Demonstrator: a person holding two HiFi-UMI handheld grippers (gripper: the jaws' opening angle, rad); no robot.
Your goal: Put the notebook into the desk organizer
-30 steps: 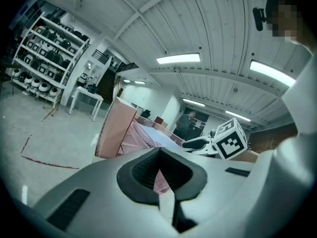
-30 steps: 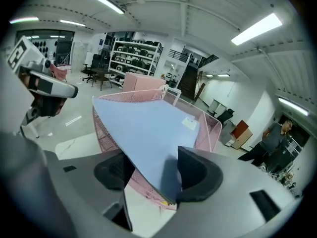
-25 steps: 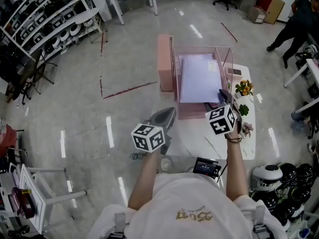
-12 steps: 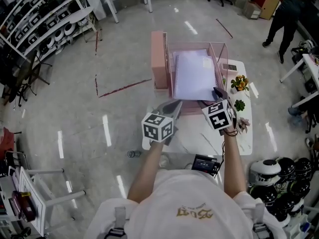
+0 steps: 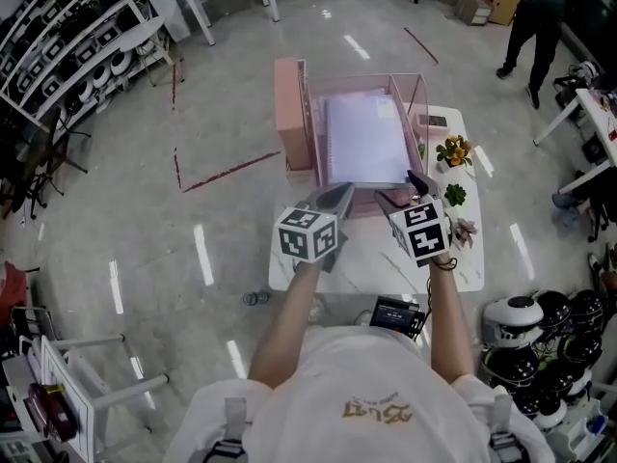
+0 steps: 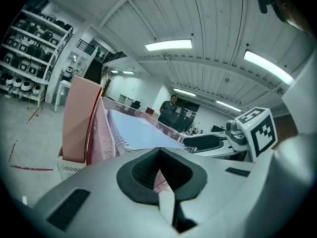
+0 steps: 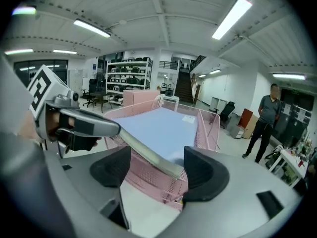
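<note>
A pale lavender spiral-bound notebook [image 5: 364, 138] lies flat in the top tray of a pink wire-mesh desk organizer [image 5: 289, 114], which stands at the far end of a small white table [image 5: 371, 263]. The notebook's near edge reaches the tray's front rim and its spiral binding runs along the left side. The left gripper [image 5: 337, 199] points at the near left part of the notebook. Its jaws are closed together with nothing visible between them, and their tip is right at the notebook's near edge; whether it touches is unclear. The right gripper [image 5: 400, 189] is just beside it, at the notebook's near right corner. Its jaws stand wide apart, and the notebook's near edge runs across the gap between them without either pad pressing on it. Three small potted plants [image 5: 453, 150] stand in a row along the table's right edge. A person in dark clothes [image 5: 525, 17] stands on the glossy floor well beyond the table.
</note>
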